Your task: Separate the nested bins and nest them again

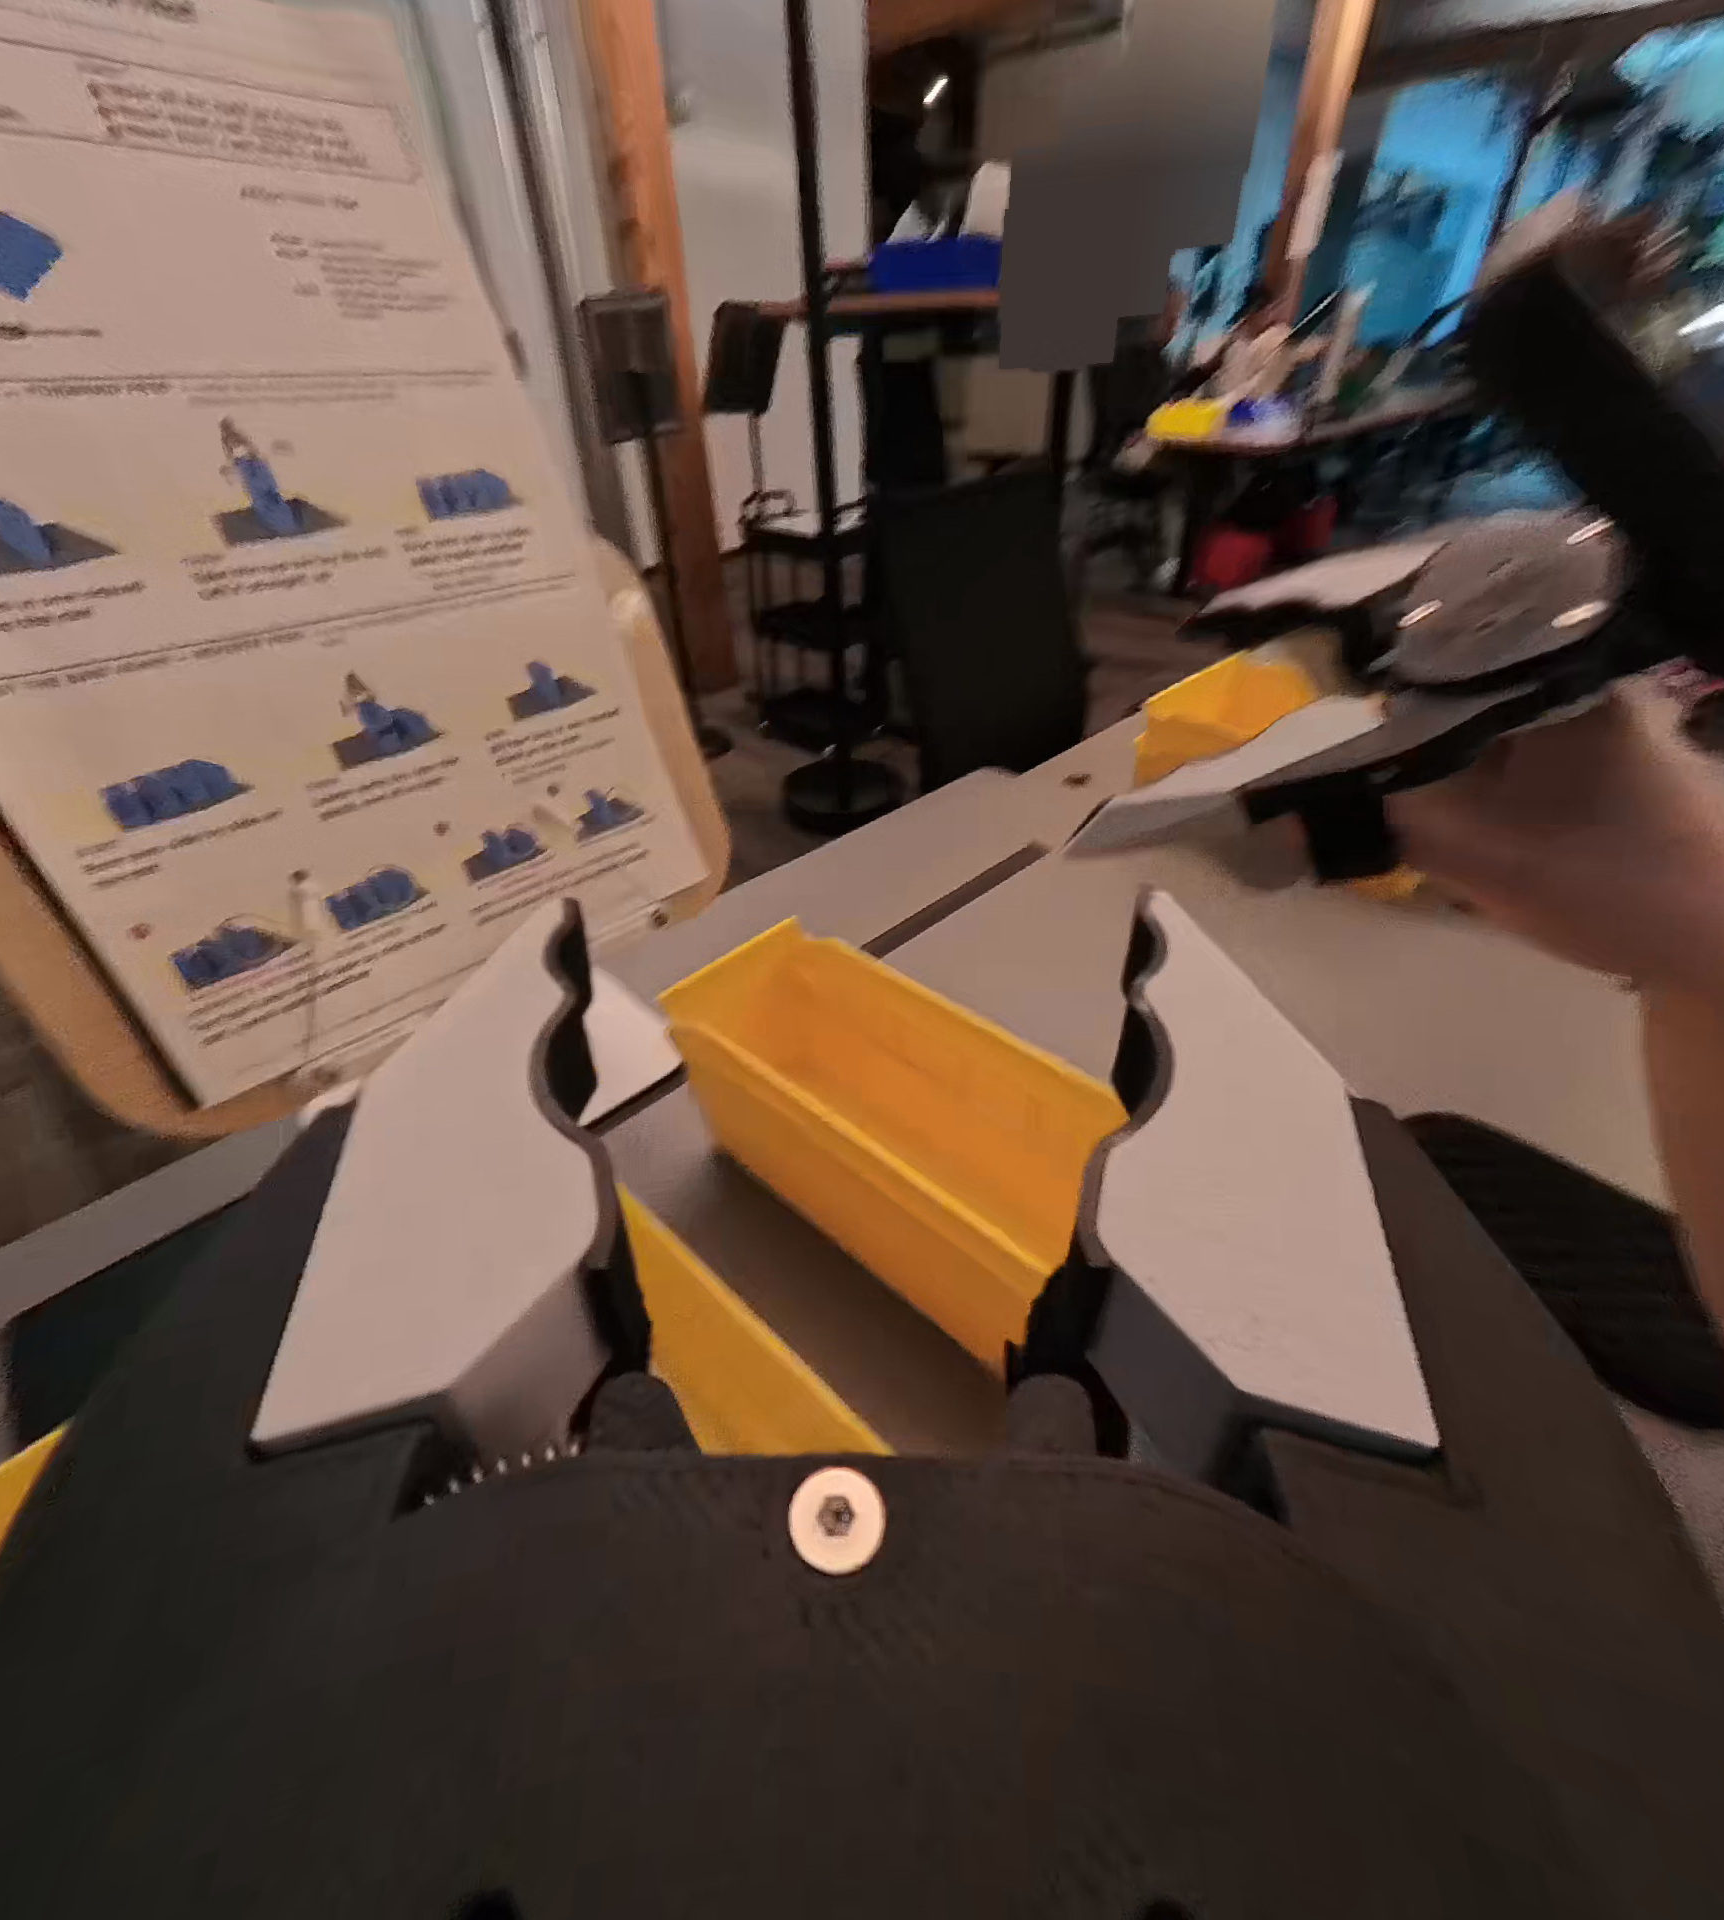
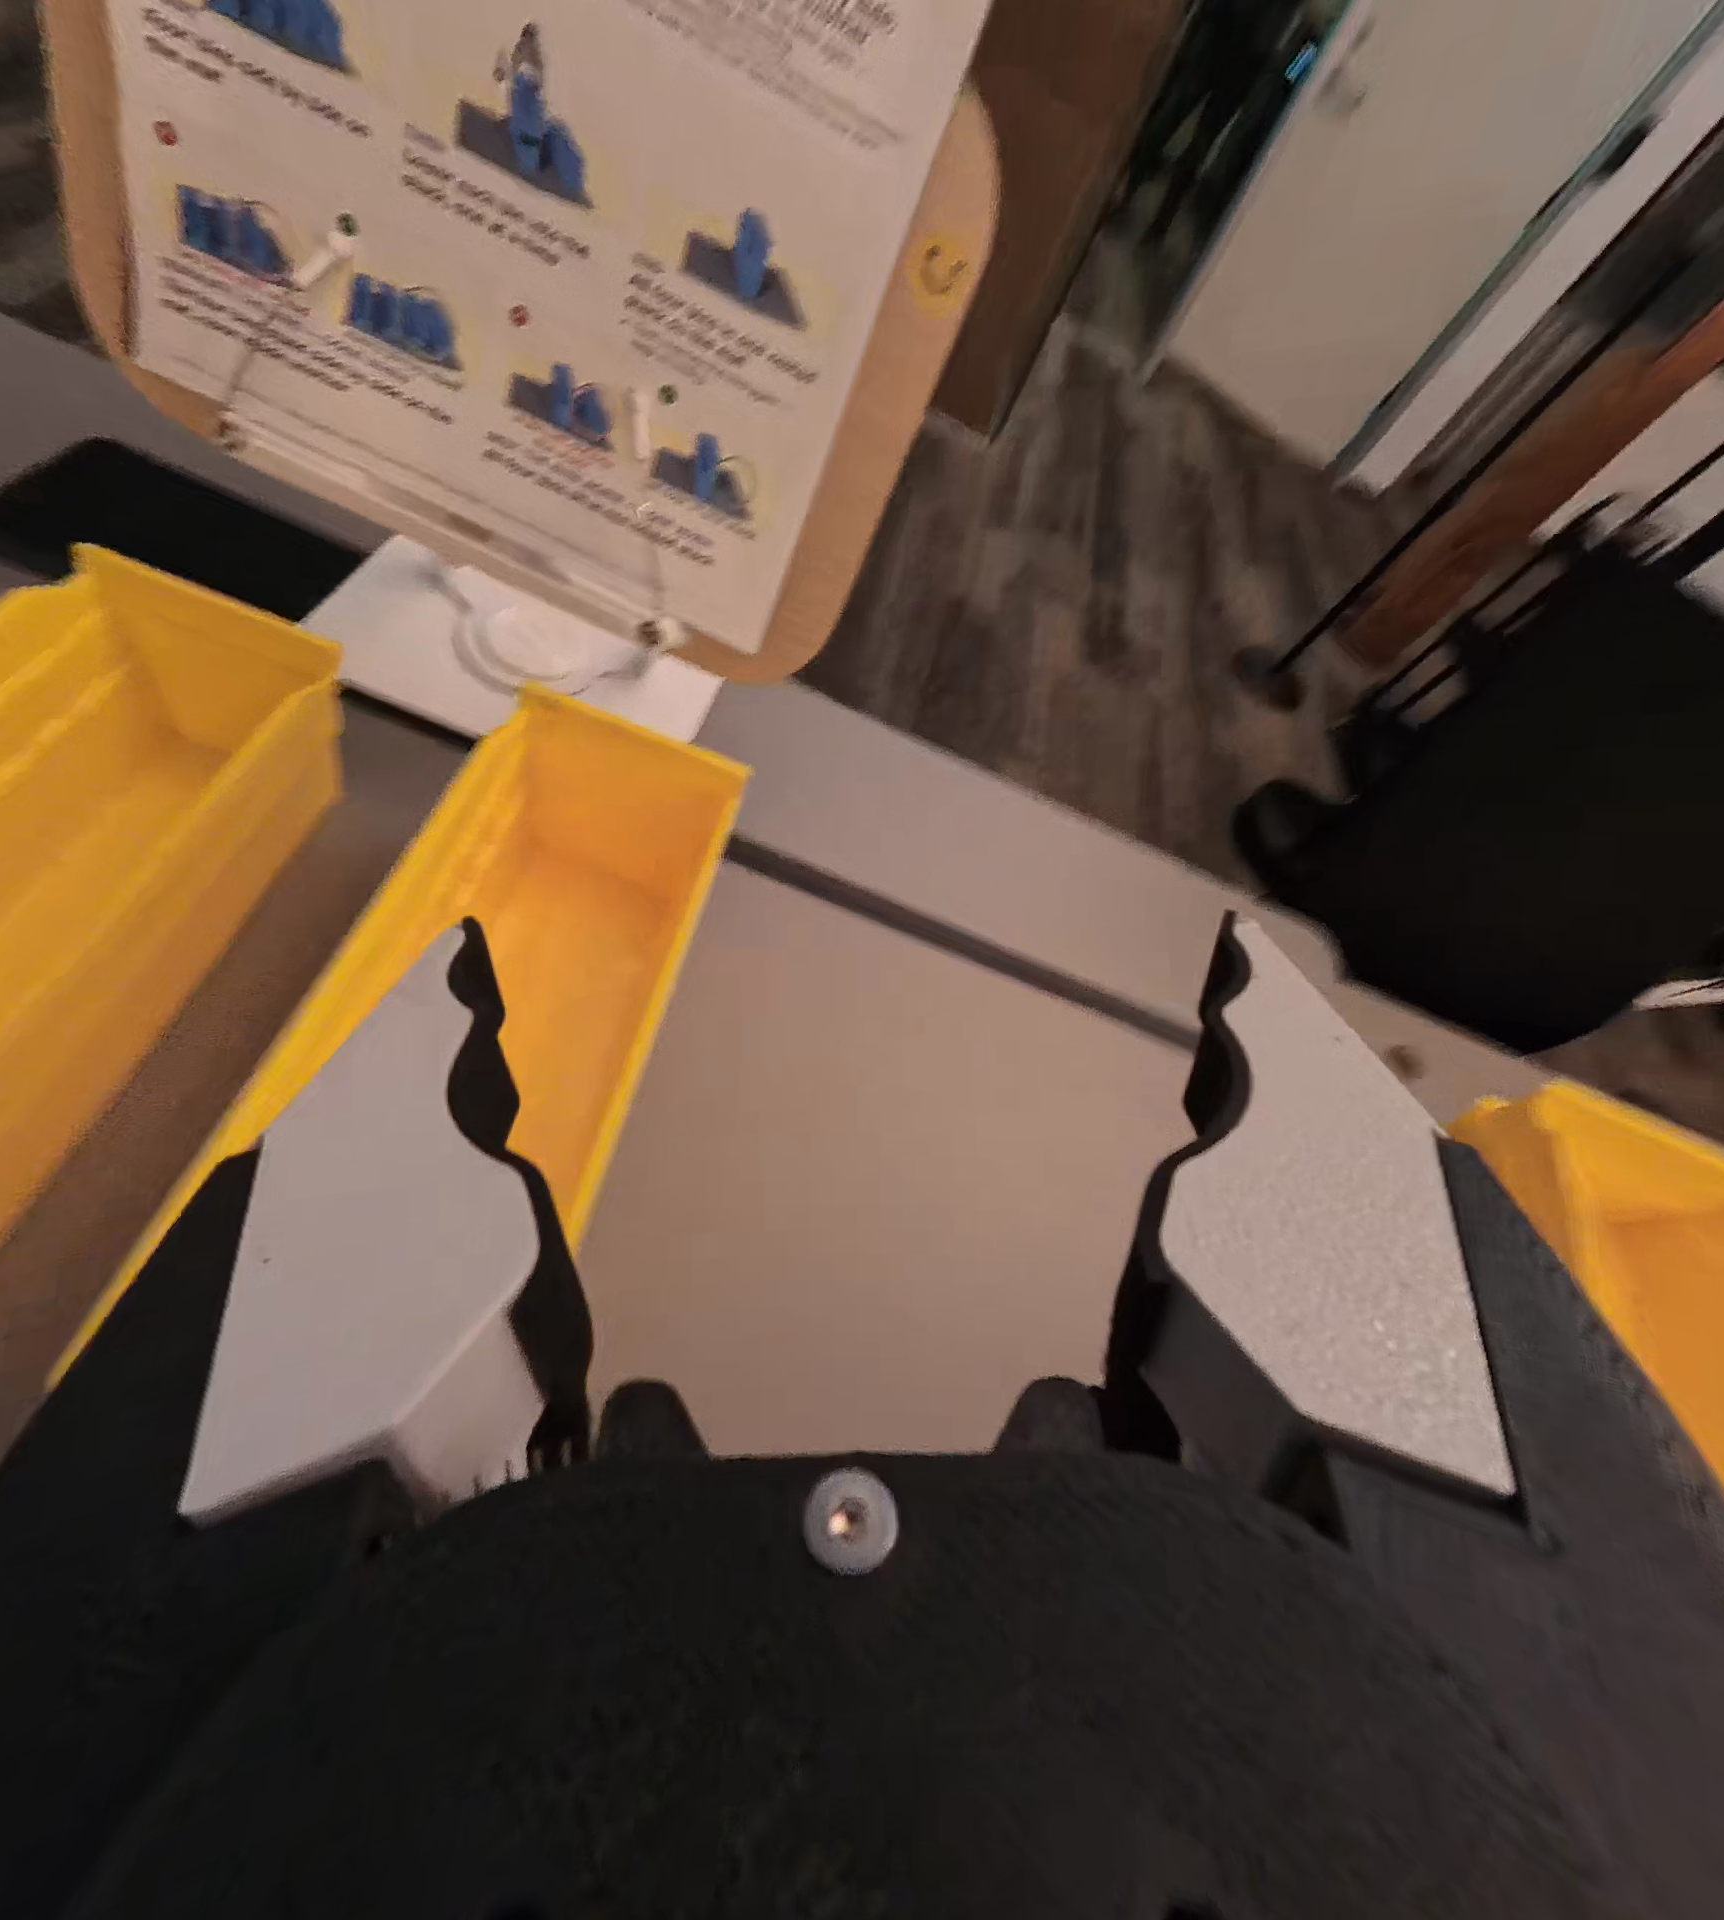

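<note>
— Nearest the lens, the left gripper (image 1: 858, 935) has its black-and-grey fingers (image 1: 484, 1091) spread wide over the grey table (image 1: 1253, 997). One long, open-topped yellow plastic bin (image 1: 879, 1081) lies between them, and neither pad seems to press on it.

— So nothing is held there?

— I'd say not; a second yellow bin (image 1: 733, 1340) sits lower left, partly hidden under that gripper.

— And the right gripper (image 2: 847, 935)?

— Fingers well apart over bare table. Its left finger (image 2: 390, 1143) overlaps a narrow yellow bin (image 2: 577, 883); two more stand separately, one far left (image 2: 89, 810), one at the right edge (image 2: 1668, 1247).

— Which step, then?

— Separation looks finished, judging by the bins standing apart. Re-nesting comes next: close on one bin's walls, lift it, align it above a neighbour, lower it straight in.

— Anything smaller?

— An illustrated instruction board (image 1: 245, 520) behind the table.
</note>
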The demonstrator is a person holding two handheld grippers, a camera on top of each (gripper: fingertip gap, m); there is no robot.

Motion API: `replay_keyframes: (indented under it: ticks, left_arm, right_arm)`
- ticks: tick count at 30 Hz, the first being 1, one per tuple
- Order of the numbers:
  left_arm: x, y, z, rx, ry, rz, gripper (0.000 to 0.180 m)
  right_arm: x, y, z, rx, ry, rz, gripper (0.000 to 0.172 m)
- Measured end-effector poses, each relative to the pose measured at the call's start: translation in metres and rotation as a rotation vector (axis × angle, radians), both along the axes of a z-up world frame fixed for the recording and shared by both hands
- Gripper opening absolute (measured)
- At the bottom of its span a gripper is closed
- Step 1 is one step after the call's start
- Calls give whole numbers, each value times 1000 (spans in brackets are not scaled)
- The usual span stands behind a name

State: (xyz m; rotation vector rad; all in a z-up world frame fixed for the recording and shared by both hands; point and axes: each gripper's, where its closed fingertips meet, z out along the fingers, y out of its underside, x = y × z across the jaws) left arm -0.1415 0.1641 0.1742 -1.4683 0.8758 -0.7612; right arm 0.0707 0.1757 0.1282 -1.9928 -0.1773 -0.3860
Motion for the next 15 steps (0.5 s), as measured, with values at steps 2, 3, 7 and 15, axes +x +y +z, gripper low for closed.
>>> replay_keyframes:
  ticks: [2,3,7,15]
  left_arm:
    - [-3,12,-22,-34,104,113,114]
    - [-6,19,-35,-75,153,160,118]
    - [-16,46,-86,-232,252,256,122]
    - [-22,62,-162,-606,446,219,135]
  right_arm:
    - [21,-4,13,106,-96,-36,131]
    - [30,-7,19,157,-122,-51,131]
    - [58,-19,40,360,-162,-97,131]
    - [92,-34,8,261,-120,-104,131]
